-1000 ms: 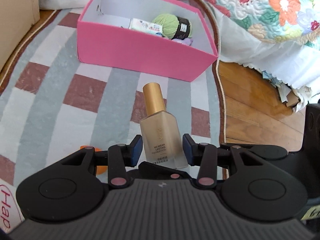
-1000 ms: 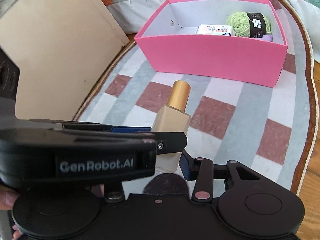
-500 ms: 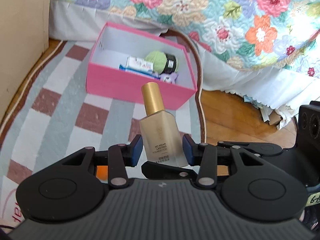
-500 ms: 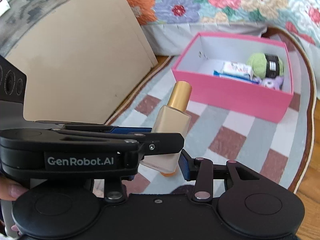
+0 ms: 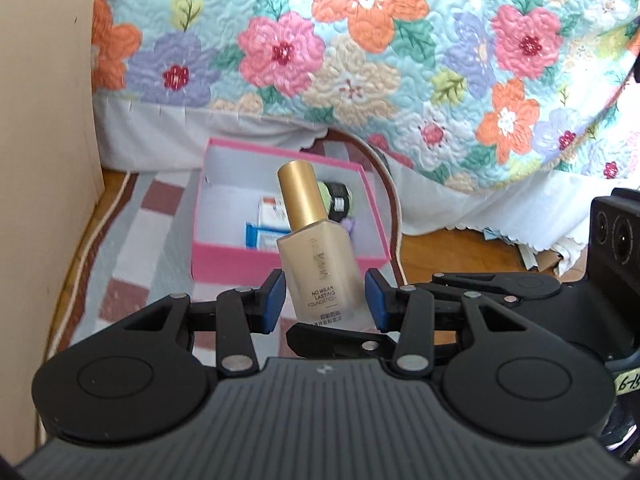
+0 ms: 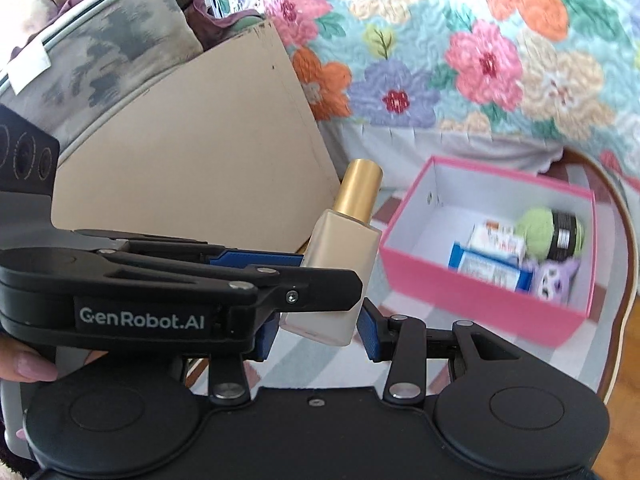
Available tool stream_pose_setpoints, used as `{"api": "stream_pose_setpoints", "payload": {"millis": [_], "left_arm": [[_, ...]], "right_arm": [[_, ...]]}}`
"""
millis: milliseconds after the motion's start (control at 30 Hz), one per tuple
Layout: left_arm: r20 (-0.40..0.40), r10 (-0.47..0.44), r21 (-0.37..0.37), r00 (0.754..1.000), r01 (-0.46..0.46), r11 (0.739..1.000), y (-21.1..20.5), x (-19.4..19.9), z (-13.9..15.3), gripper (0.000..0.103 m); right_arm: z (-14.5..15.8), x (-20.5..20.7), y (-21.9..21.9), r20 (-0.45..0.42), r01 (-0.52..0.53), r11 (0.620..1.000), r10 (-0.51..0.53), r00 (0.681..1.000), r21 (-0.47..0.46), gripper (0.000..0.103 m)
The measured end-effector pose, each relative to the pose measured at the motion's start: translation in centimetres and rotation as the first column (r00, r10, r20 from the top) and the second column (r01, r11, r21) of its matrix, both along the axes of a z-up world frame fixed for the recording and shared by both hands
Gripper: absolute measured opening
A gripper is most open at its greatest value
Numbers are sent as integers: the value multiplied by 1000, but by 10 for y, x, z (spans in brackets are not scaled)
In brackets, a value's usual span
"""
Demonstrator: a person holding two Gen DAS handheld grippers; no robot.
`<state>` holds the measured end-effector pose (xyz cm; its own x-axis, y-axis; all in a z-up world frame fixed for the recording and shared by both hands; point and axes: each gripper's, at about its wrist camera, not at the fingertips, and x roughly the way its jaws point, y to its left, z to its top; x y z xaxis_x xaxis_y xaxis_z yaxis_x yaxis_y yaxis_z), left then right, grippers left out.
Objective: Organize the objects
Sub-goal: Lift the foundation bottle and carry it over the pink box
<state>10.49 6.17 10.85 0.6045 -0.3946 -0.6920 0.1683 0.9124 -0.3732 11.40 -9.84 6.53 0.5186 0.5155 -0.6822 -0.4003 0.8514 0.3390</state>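
A beige foundation bottle (image 5: 320, 264) with a gold cap is held up in the air, cap upward. Both grippers close on its lower body. My left gripper (image 5: 325, 300) has its blue pads against the bottle's sides. My right gripper (image 6: 318, 332) grips the bottle (image 6: 344, 268) from the other pair of sides. The left gripper's fingers (image 6: 256, 268) cross the right wrist view. A pink box (image 5: 224, 256) stands on the rug ahead and below; it also shows in the right wrist view (image 6: 472, 300). It holds a green yarn ball (image 6: 538, 232), small packets and a purple toy.
A striped rug (image 5: 132, 248) covers the floor, with wood floor (image 5: 440, 248) to its right. A bed with a floral quilt (image 5: 360, 60) stands behind the box. A tan board (image 6: 180, 168) leans at the left, a grey bag behind it.
Both grippers have lifted the bottle off the rug and risen. The pink box now looks smaller and lower, and the quilt fills the upper view.
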Motion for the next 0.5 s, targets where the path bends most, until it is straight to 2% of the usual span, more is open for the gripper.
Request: {"api": "stream_pose_setpoints", "payload": {"millis": [200,500], "left_arm": [[-11,6,34,1000,-6,999,3,59,-9,42],[-102,-40,69,994,47,997,1,152,-64,41]], "right_arm": [[-3,53,4,11,21,1000,-21,1000,-19,47],[-57,133,-8,-58,104,995,-103,993,6,44]]}}
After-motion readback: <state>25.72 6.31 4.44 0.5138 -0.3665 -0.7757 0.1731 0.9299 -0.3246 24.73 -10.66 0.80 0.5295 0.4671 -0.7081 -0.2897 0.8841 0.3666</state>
